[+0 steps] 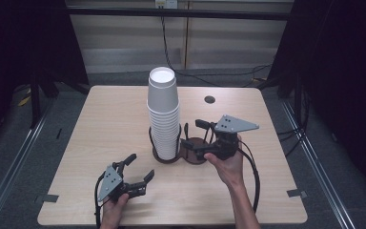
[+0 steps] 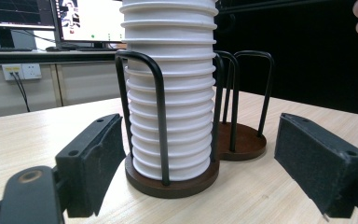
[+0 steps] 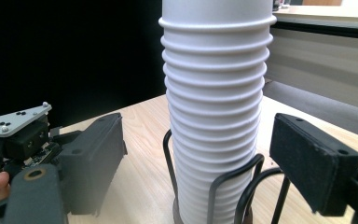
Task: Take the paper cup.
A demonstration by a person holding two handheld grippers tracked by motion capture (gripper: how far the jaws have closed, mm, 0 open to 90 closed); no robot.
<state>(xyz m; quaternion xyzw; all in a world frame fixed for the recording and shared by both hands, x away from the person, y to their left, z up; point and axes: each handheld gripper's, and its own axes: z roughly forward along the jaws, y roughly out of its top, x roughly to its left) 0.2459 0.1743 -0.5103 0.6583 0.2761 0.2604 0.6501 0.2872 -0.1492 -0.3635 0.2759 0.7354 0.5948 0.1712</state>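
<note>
Two grippers over one wooden table (image 1: 100, 124), both with jaws spread wide and nothing held between them. On table, near its middle, dark holder (image 1: 193, 151) with two round bases joined side by side, each ringed by thin black wire loops. In left base, tall stack of white cups (image 1: 163, 112), upright, rims nested close one over another, top cup standing well above loops. Right base empty of cups, seen in left gripper view behind stack (image 2: 170, 88), touching its neighbour base. Right gripper (image 1: 194, 134) just beside holder at its right, held by right hand (image 1: 228, 164), grey plate on top, jaws pointing left toward stack; one jaw over the empty base, other farther back. In right gripper view, stack (image 3: 216, 107) between the two black pads, close but not touching either, wire loops (image 3: 242, 182) of the holder low in front. Left gripper (image 1: 140, 168) nearer front edge of table, left of holder and well apart from it, held by left hand (image 1: 114, 210), jaws aimed up and right toward stack. In left gripper view, holder (image 2: 172, 179) framed between open pads, not touched. Small dark hole (image 1: 209, 99) in table behind holder. Cables trailing from both grippers toward table front.
</note>
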